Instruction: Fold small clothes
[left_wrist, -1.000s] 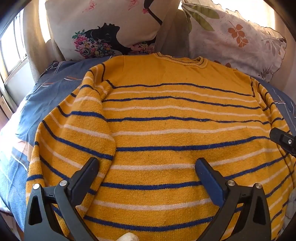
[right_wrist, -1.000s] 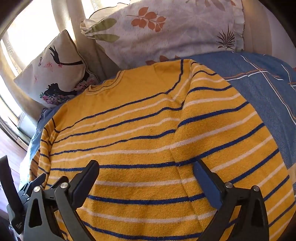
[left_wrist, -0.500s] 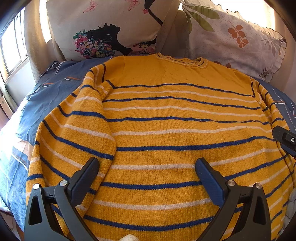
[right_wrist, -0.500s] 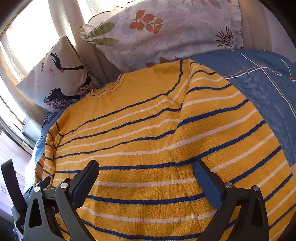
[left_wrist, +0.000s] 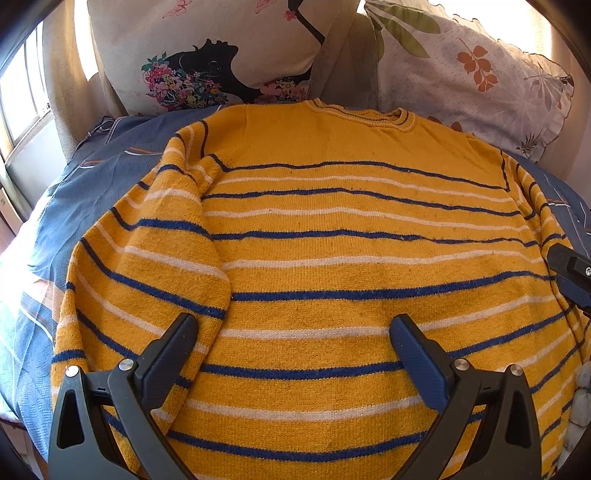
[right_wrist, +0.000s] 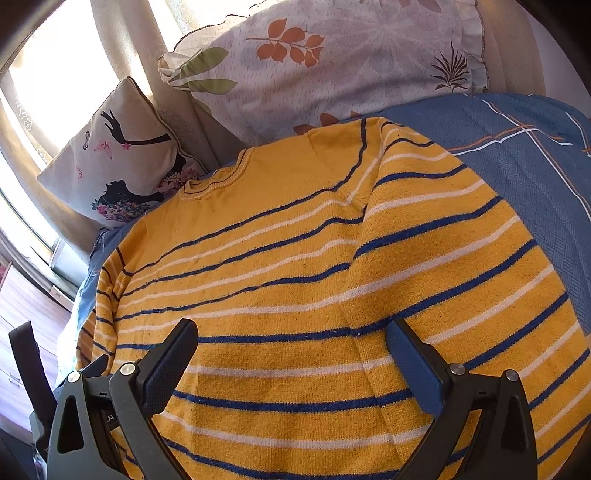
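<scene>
Sunlit bed (left_wrist: 55, 206) under a blue patterned cover, two pillows propped at the head: a floral silhouette cushion (left_wrist: 207, 55) and a leaf-print pillow (left_wrist: 461, 74), window light behind them. Spread flat across the cover, collar toward the pillows, a yellow sweater (left_wrist: 332, 258) with blue and white stripes, filling most of both views. Laid out face up and smoothed, likely so that the seams and hem can serve as fold lines. Left sleeve (left_wrist: 147, 266) already turned in over the body, its edge crossing the chest stripes at a slant; right sleeve (right_wrist: 461, 240) lying alongside the body toward the blue cover, seemingly not yet folded.

Left tongs (left_wrist: 291, 343) poised over the lower body of the sweater, jaws wide apart, gripping nothing. Right tongs (right_wrist: 291, 347) likewise spread wide and empty, hovering above the lower right part near the side seam; a black corner of them visible at the right border of the left wrist view. Both probably positioned for a reach toward the hem or the remaining sleeve.

Open room: bare cover to the right of the sweater, and a strip to the left before the bed edge drops toward the window wall. Little space at the head, collar nearly touching the pillows. Hem below both tongs, out of view, so its distance from the bed's near edge cannot be told.
</scene>
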